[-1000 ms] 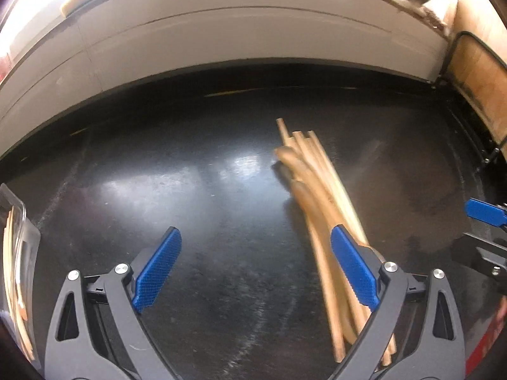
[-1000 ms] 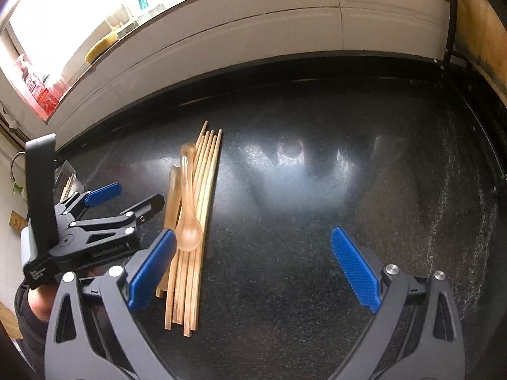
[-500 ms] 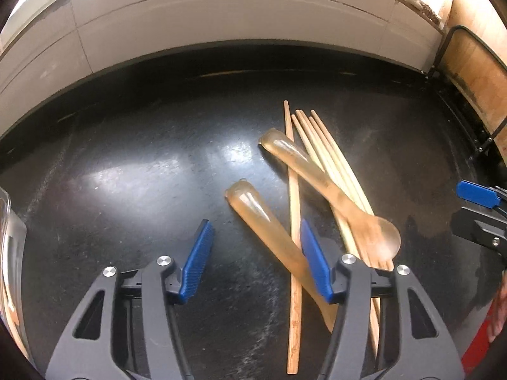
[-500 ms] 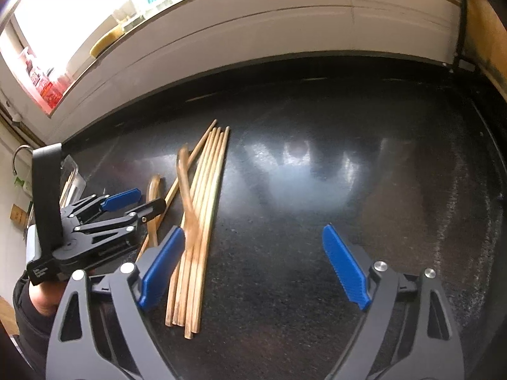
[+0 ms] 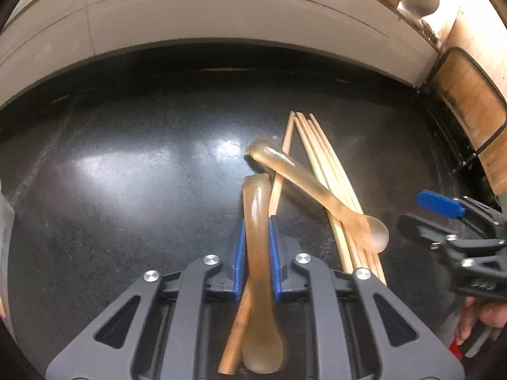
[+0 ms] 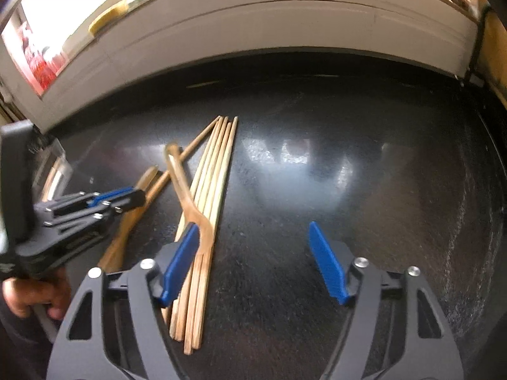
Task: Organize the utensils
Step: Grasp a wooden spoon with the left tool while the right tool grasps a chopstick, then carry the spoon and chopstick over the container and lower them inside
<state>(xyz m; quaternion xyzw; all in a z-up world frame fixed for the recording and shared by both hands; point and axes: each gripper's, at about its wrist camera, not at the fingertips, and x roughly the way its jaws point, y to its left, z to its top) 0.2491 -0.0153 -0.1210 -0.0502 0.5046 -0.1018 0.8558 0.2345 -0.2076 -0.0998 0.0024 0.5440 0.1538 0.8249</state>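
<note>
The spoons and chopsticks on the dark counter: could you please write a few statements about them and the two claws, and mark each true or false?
1. The left claw is closed on the handle of a translucent spoon. True.
2. The right claw grips the second spoon. False: its pads stand apart, with nothing pressed between them.
3. The second spoon lies across the chopsticks. True.
4. The chopsticks stand upright in a cup. False: they lie flat on the counter.
5. One chopstick lies apart from the bundle, crossing under the second spoon. True.
</note>
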